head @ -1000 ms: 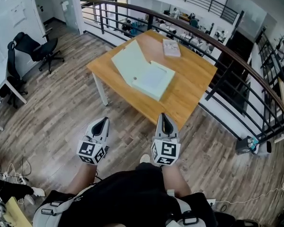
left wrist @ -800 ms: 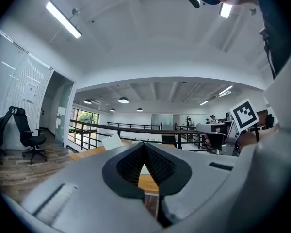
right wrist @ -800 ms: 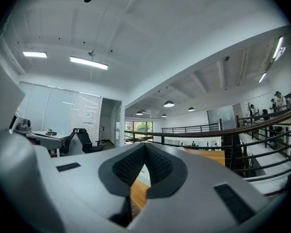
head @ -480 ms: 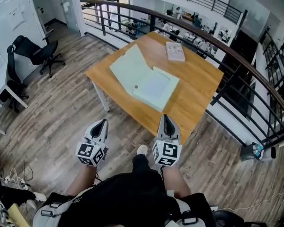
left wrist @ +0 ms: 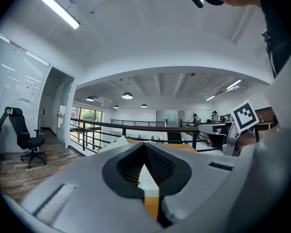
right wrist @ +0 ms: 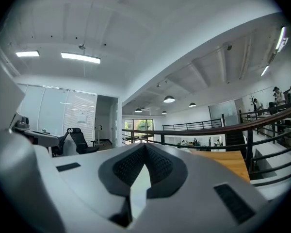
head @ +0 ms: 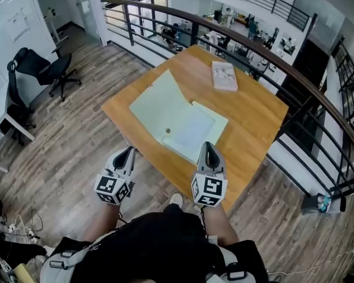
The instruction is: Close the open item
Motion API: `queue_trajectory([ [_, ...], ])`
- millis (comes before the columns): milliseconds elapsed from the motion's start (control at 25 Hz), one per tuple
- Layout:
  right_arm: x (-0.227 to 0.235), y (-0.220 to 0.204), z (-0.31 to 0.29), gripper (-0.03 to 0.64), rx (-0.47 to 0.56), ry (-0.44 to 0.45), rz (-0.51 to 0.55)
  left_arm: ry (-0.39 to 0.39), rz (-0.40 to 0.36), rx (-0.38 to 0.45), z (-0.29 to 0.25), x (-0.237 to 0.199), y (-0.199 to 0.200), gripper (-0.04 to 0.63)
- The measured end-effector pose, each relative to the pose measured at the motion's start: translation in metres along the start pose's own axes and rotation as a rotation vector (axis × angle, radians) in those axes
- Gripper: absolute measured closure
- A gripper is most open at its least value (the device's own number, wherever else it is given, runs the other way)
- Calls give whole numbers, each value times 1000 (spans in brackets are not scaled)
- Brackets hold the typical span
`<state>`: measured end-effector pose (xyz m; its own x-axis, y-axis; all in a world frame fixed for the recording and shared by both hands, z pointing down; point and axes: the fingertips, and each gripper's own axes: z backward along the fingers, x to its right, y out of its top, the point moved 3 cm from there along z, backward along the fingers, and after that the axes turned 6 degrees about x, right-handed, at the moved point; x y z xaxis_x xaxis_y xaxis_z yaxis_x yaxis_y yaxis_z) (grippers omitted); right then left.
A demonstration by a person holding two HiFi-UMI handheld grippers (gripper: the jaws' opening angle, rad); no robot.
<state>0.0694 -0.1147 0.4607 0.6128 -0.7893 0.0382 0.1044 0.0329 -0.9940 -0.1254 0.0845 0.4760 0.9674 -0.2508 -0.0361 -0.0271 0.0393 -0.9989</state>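
Observation:
A pale green flat box [head: 189,131] lies open on the wooden table [head: 253,108], its lid [head: 156,104] folded out flat to the left. My left gripper [head: 128,152] is held just off the table's near-left edge, jaws shut and empty. My right gripper [head: 207,148] hovers over the box's near edge, jaws shut and empty. In the left gripper view the shut jaws [left wrist: 145,147] point toward the table [left wrist: 184,148] and the lid's corner [left wrist: 117,142]. In the right gripper view the shut jaws [right wrist: 145,149] face the railing [right wrist: 203,130], with the table [right wrist: 225,161] at right.
A small white book [head: 225,75] lies at the table's far side. A dark metal railing [head: 307,93] runs behind and right of the table. A black office chair [head: 44,66] stands at left on the wooden floor. The person's legs show below the grippers.
The table and open box have come nearer in the head view as the person walked forward. Both grippers stay shut and now reach the table's near edge.

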Motion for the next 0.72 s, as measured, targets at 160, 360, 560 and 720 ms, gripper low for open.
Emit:
queue_trajectory([
  [160,25,-5,-44,614,-1,-23,-12,-17,-14,-21,-53,-14,1,595],
  [360,58,-18,-83,614,-20,-63,-40,-51,-34,-57,-120,-22,-1,595],
  [560,81,-26,-99,614,-42,-109,-47,-111,-89,-94,-156,-21,-1,594],
  [720,86,-33,-106,614,-56,-154,-44,-155,-97,-110,-183,-30,-6,595],
])
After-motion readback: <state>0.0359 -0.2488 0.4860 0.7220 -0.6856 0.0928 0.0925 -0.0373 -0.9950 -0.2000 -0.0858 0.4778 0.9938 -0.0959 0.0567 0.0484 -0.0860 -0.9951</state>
